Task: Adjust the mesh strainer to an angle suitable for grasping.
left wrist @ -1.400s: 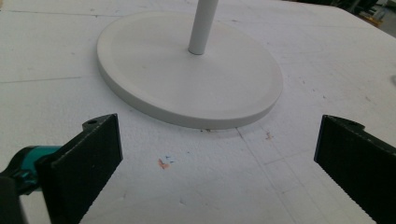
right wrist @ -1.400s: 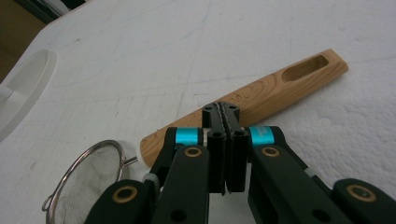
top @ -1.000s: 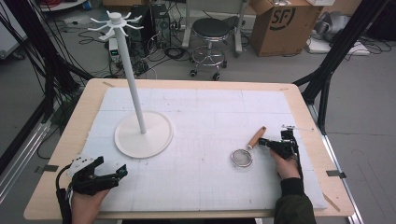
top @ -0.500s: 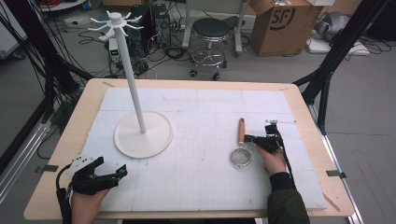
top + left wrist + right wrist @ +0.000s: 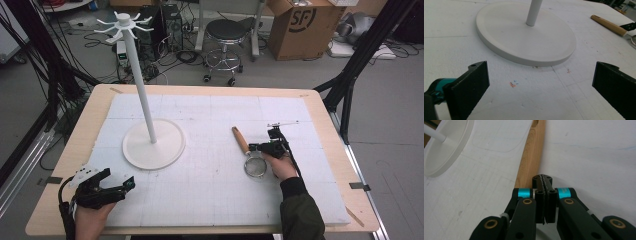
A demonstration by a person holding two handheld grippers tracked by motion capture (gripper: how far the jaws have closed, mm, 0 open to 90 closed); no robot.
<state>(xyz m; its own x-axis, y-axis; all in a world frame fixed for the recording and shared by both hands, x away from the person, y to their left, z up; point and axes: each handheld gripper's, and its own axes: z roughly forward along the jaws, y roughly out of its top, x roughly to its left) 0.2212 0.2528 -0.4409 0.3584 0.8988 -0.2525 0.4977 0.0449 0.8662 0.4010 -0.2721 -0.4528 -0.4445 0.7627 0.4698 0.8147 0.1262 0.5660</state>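
My right gripper (image 5: pixel 263 147), jaws pressed together, pinches the strainer (image 5: pixel 248 154) at the junction of wooden handle and mesh ring, at 4 o'clock from the white stand (image 5: pixel 153 144). My left gripper (image 5: pixel 117 186) rests spread at 7 o'clock. White foam sheet (image 5: pixel 210 200) covers the wooden table (image 5: pixel 75 150); a stool (image 5: pixel 229 31) and cardboard box (image 5: pixel 297 25) stand beyond.

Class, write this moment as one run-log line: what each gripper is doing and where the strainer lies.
right gripper: shut on strainer at handle-ring joint | strainer: flat on foam mat, right of rack base | left gripper: open, holding nothing, near front-left edge
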